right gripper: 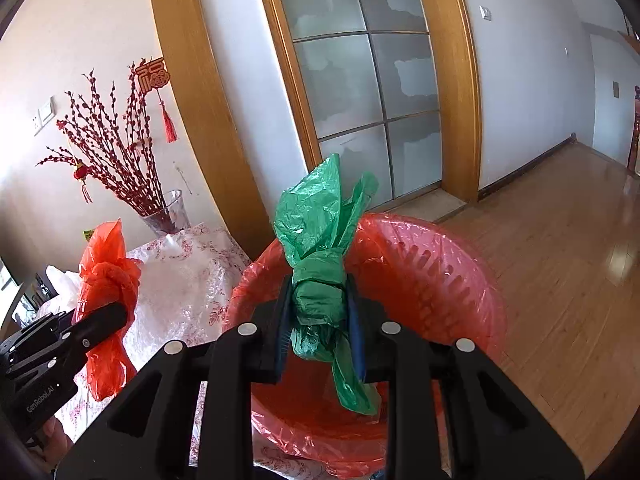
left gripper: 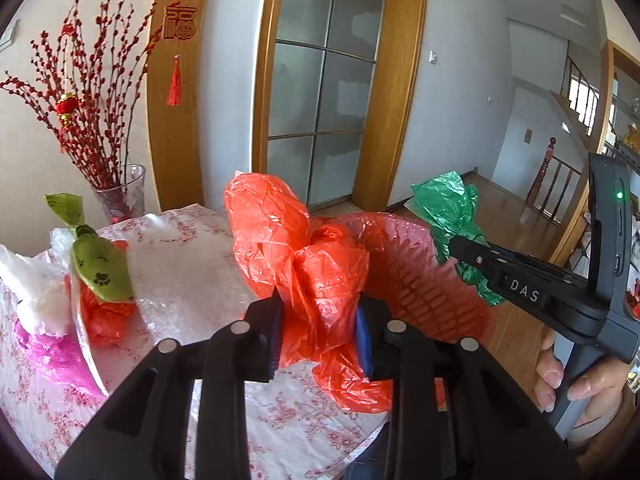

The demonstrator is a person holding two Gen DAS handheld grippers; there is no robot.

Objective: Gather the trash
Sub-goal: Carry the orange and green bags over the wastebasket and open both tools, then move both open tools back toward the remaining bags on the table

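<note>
Through the left wrist camera I see my left hand-held gripper (left gripper: 320,332) clamped on a knotted red bag (left gripper: 316,264), its pads pressing the bundle from both sides. Just beyond it stands the bin (left gripper: 412,276), lined in red plastic. Off to its left, more bagged trash lies on the flowered counter (left gripper: 180,276), a green paw-print bag (left gripper: 102,264) among it. To its right, a hand (left gripper: 576,384) holds the right hand-held gripper.

Through the right wrist camera, my right hand-held gripper (right gripper: 320,320) is closed on a knotted green bag (right gripper: 320,280), held above the bin's (right gripper: 460,280) open mouth. The red bag (right gripper: 108,300) hangs well to its left.
</note>
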